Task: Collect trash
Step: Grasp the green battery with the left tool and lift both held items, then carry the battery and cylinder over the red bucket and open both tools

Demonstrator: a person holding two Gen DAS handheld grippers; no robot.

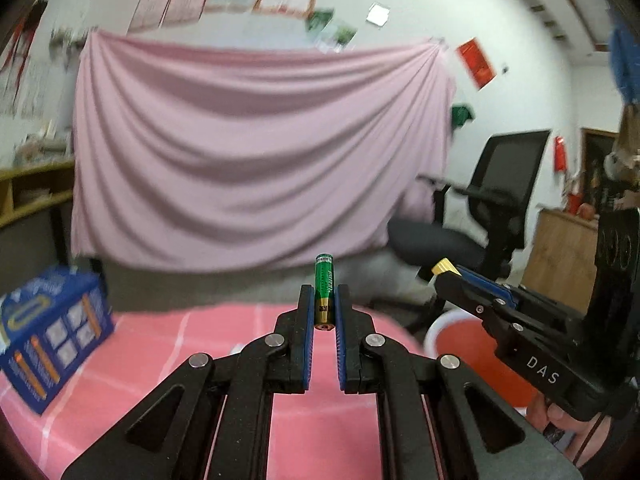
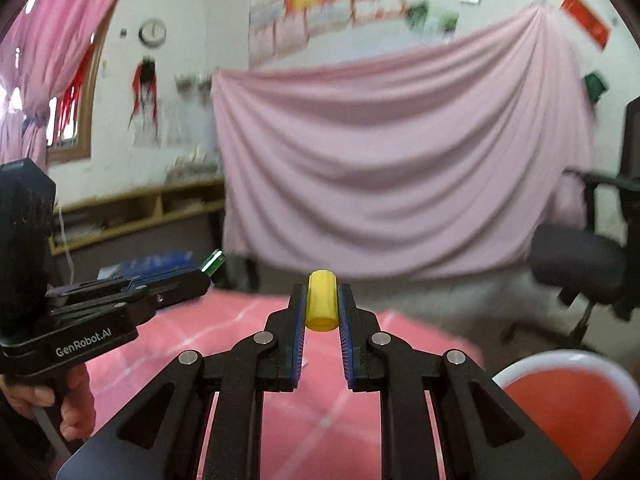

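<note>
The left tongs (image 1: 324, 308) clench a green battery (image 1: 325, 292) upright above the pink counter (image 1: 140, 360); it looks small, rigid, slick and dense, best pinched mid-body. The right tongs (image 2: 322, 308) clench a yellow tube (image 2: 321, 300), likely light, near the red bin (image 2: 568, 396).
</note>
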